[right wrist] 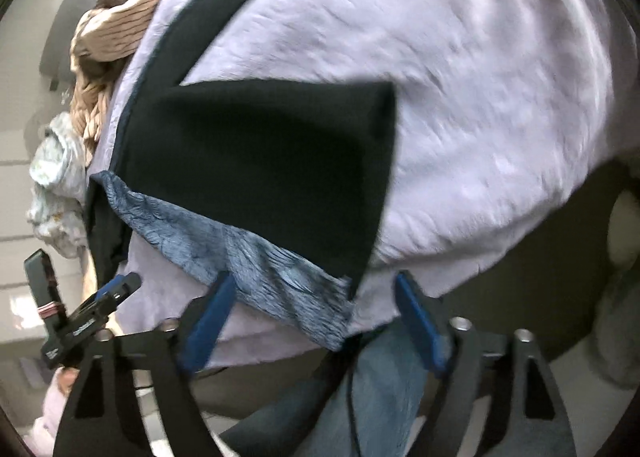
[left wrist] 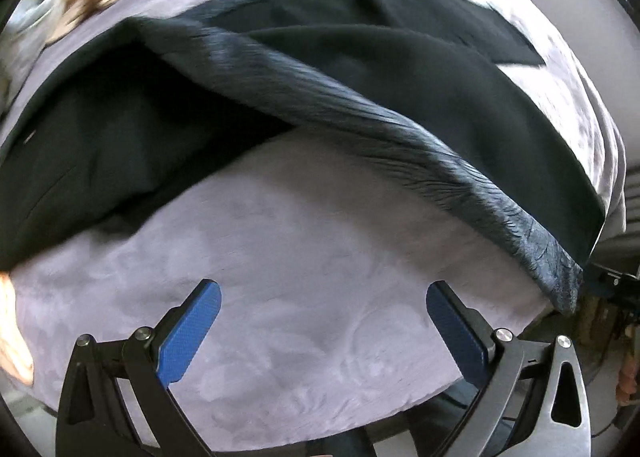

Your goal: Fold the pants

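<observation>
Pants: dark pants [left wrist: 400, 69] lie spread on a pale lilac blanket [left wrist: 300, 237], reaching from the near left of the left wrist view across to the far right edge. They are not yet folded into a neat stack.
Waistband: a grey-blue ribbed waistband [left wrist: 360, 113] runs diagonally across the fabric and hangs a little over the blanket's edge at the right; in the right wrist view it sits closest to the gripper, probably because it is the firmest edge to grab.
Leg: in the right wrist view one leg [right wrist: 224, 5] stretches away toward the top, with a broad dark panel nearer lying flat.
Left gripper: the left gripper [left wrist: 322, 321] hangs over bare blanket with its jaws spread wide and nothing between them, pants well apart from its blue pads [left wrist: 192, 333].
Right gripper: the right gripper [right wrist: 312, 317] has its jaws apart, straddling the end of the waistband. The band lies between the blue pads [right wrist: 208, 321], but they do not press on it, so nothing is gripped.
Step in hand: likely lining up both tools to take an edge for the next fold.
Clutter: a tan knit garment [right wrist: 108, 57] is bunched just beyond the blanket, clear of the work.
Person: a leg in jeans [right wrist: 372, 385] shows below the right gripper.
</observation>
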